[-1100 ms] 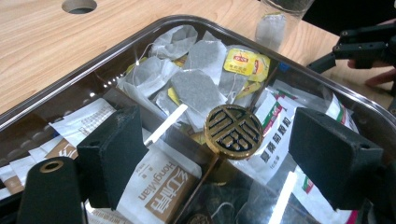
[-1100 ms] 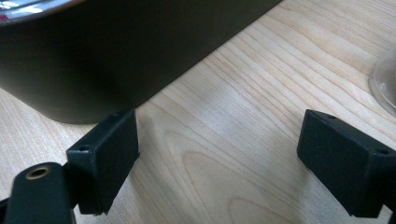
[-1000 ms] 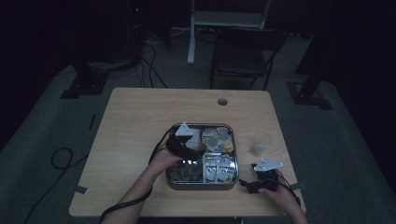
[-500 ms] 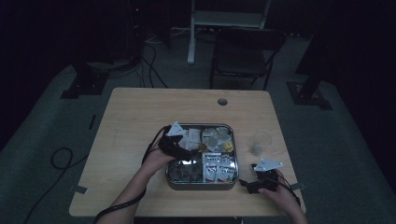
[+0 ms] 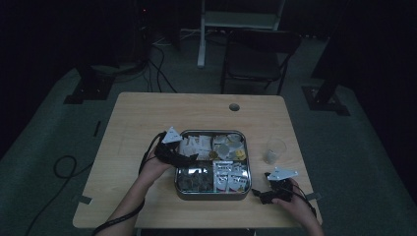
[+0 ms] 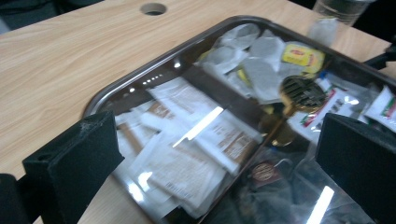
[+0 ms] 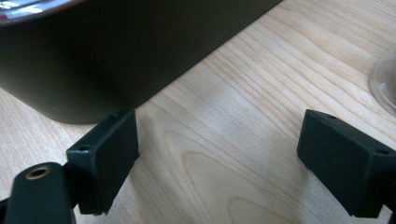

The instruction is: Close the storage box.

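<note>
- Left gripper (image 5: 189,158) poised at the left rim of the compartmented metal tray (image 5: 212,194), jaws just opened wide, holding nothing; white paper sachets (image 6: 187,140) lie below them.
- Right gripper (image 5: 260,195) rests open on the wooden table (image 5: 133,118), beside the tray.
- Next, likely: lower and close on one sachet only.

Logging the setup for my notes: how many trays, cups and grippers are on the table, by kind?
Tray: 1
Cup: 1
Hand-held grippers: 2, the left hand-held gripper and the right hand-held gripper
Total: 4
</note>
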### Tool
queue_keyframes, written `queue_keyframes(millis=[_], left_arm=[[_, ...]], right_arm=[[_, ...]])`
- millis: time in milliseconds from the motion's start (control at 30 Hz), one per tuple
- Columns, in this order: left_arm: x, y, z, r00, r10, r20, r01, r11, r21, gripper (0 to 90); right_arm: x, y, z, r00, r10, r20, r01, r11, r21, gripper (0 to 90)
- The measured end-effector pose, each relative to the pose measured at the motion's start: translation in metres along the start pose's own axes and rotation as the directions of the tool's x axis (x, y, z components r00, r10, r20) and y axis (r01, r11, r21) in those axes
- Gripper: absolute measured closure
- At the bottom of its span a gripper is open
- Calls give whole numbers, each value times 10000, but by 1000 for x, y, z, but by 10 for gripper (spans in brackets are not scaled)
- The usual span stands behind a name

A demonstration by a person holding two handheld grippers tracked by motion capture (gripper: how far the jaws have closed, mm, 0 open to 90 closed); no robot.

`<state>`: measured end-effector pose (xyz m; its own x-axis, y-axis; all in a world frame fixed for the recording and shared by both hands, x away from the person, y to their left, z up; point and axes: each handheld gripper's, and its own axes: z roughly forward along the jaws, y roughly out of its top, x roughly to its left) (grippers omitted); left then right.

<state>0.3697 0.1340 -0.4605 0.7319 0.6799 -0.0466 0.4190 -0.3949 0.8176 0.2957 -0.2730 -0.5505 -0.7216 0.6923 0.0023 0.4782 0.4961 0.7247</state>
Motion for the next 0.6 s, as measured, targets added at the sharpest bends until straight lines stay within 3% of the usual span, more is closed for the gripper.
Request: queue_keyframes(millis=[67, 233, 600], left_arm=[[6, -4, -5, 9992, -219, -347, 219, 9998, -29, 5], [15, -10, -11, 9963, -443, -731, 434, 9990, -133, 5], [27, -26, -21, 9893, -730, -1265, 709, 9973, -210, 5]], right_arm=[[0, 0, 0, 10000, 5, -3, -5, 10000, 0, 122], [0, 0, 0, 10000, 2, -2, -2, 10000, 2, 122], [0, 0, 0, 10000, 7, -5, -7, 10000, 6, 122]])
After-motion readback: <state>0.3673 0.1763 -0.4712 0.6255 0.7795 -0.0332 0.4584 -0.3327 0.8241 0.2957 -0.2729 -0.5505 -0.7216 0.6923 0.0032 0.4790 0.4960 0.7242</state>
